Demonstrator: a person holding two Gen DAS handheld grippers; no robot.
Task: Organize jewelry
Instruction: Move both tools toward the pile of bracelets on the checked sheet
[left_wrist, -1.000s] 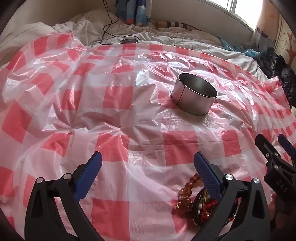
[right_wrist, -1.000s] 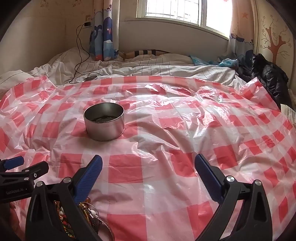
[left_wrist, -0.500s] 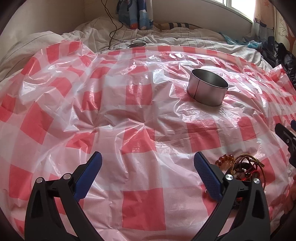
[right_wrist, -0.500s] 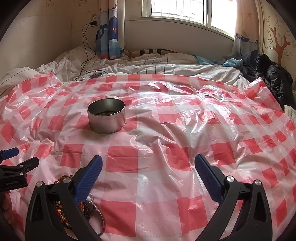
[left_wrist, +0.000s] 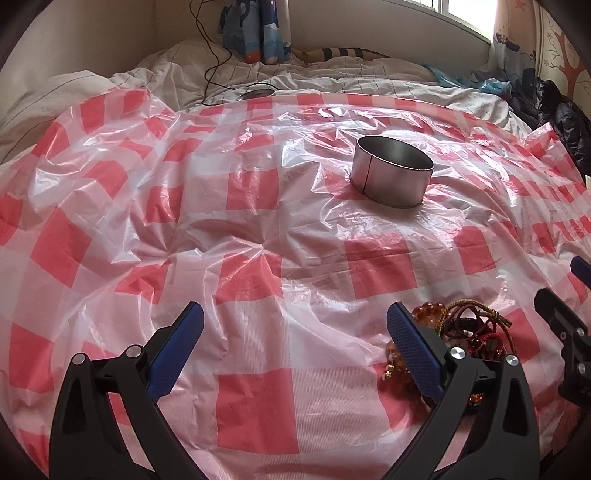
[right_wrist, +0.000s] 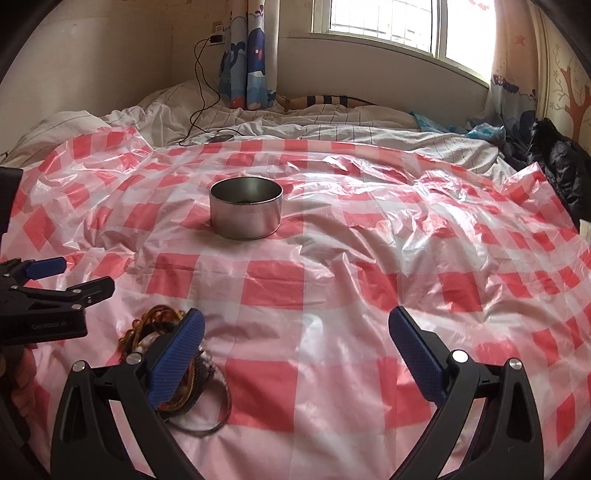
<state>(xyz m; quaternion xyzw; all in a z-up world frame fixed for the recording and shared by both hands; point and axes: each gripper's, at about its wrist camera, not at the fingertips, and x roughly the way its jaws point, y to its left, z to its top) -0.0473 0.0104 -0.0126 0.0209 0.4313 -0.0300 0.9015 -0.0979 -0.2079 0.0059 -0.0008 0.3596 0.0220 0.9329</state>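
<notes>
My left gripper (left_wrist: 295, 343) is spread wide and holds nothing. Under it is the red and white checked plastic sheet (left_wrist: 255, 402), all crinkly, lying over a bed. Ahead of this gripper and far off, a black cable (left_wrist: 207, 48) runs down the wall onto the white bedding (left_wrist: 166, 70).

Just past my left gripper's right finger (left_wrist: 413, 350) sits the pile of jewelry (left_wrist: 469, 328). It has amber beads, red cords and dark strings all tangled up. The finger is in front of part of the pile, and I cannot tell if it touches it.

Ahead and a bit to the right of that gripper stands a round metal tin (left_wrist: 391, 173) with no lid. It stands well apart from the pile.

My right gripper (right_wrist: 295, 343) is spread wide too, with nothing between its fingers. The same pile (right_wrist: 159, 328) lies by its left finger (right_wrist: 177, 354), partly hidden behind it, with a thin metal bangle (right_wrist: 218, 417) at the near edge. The tin (right_wrist: 245, 212) is ahead of this gripper and a bit to the left. Something dark lies in the bottom of it, too small to tell what. Far to the right, at the bed's edge, is a black jacket (right_wrist: 561, 173).
</notes>
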